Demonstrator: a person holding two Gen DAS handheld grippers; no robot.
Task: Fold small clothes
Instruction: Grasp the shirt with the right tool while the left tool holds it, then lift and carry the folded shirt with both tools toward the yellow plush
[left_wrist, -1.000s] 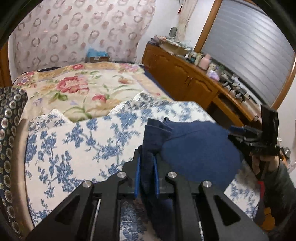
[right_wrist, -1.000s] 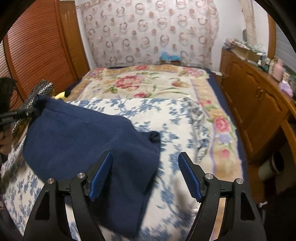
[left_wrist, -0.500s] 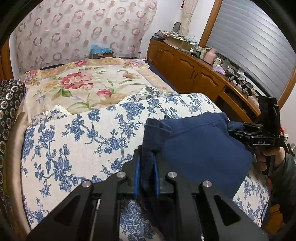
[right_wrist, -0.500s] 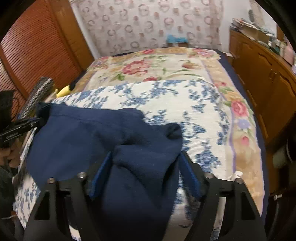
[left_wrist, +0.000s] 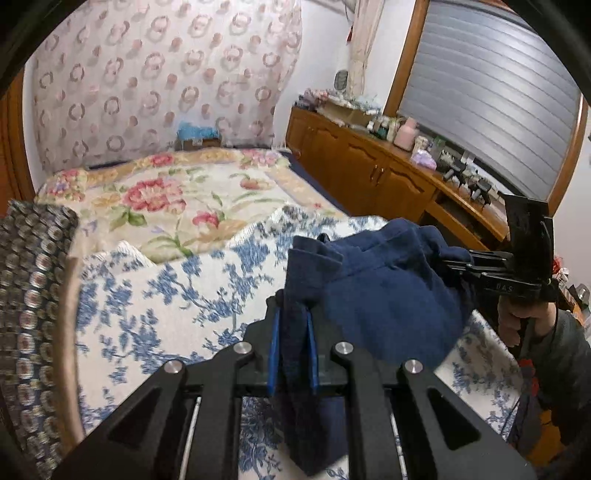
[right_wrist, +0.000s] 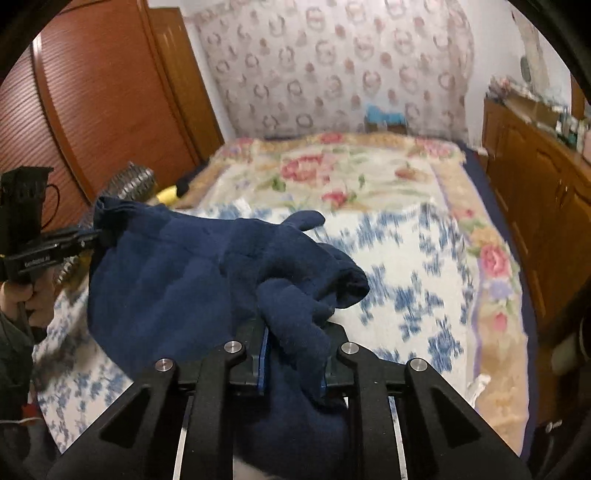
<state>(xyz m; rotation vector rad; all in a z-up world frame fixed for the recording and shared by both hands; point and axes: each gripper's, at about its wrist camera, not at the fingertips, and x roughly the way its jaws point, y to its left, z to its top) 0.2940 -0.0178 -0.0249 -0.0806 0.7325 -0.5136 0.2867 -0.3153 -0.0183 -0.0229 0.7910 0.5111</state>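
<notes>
A small navy blue garment hangs in the air between my two grippers, above the blue-flowered bedspread. My left gripper is shut on one bunched corner of it. My right gripper is shut on a thick fold of the same garment. In the left wrist view the right gripper shows at the right, pinching the far corner. In the right wrist view the left gripper shows at the left, holding the other corner. The cloth sags between them.
The bed also carries a cream quilt with red flowers farther back. A dark patterned pillow lies at the left edge. Wooden cabinets with clutter on top run along the right. A wooden wardrobe stands at the left.
My right gripper went from open beside the garment to shut on a fold of it. The garment has lifted off the bedspread and is now held up between both grippers.
</notes>
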